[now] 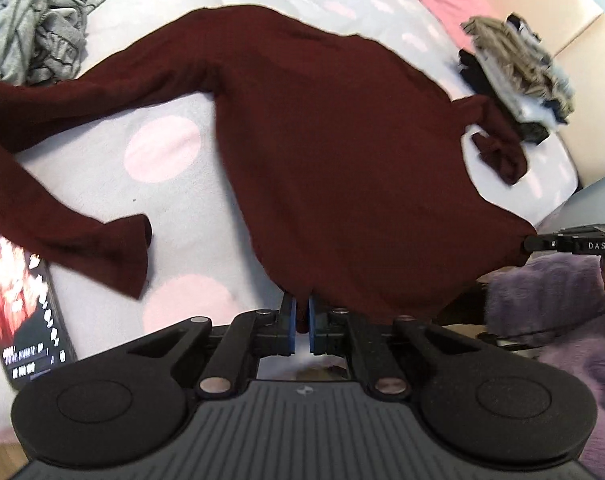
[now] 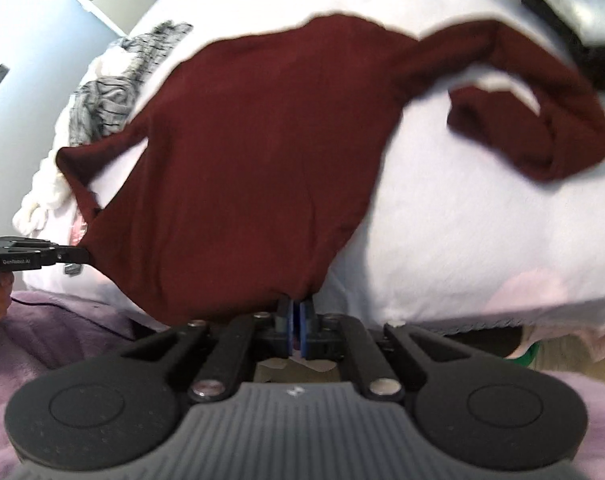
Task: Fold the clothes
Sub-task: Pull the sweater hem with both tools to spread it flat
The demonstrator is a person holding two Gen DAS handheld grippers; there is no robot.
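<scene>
Down at the near edge of the bed (image 1: 206, 80), the left hand-held gripper (image 1: 301, 316) is clamped on the hem of a maroon long-sleeved top (image 1: 334, 152), a fold of the fabric being pinched between its blue pads (image 1: 289, 320). The right hand-held gripper (image 2: 297, 320) is likewise closed tight on the hem, at the other bottom corner. The top is spread across the polka-dot cover, its hem drawn over the near edge, one sleeve bent toward the left edge and the other doubled back near the right. A smartphone (image 1: 26, 304) with a lit screen is seen beside the left sleeve's cuff. A crumpled grey striped garment (image 1: 34, 36) lies at the far left corner, and a pile of folded clothes (image 1: 514, 76) toward the far right.
</scene>
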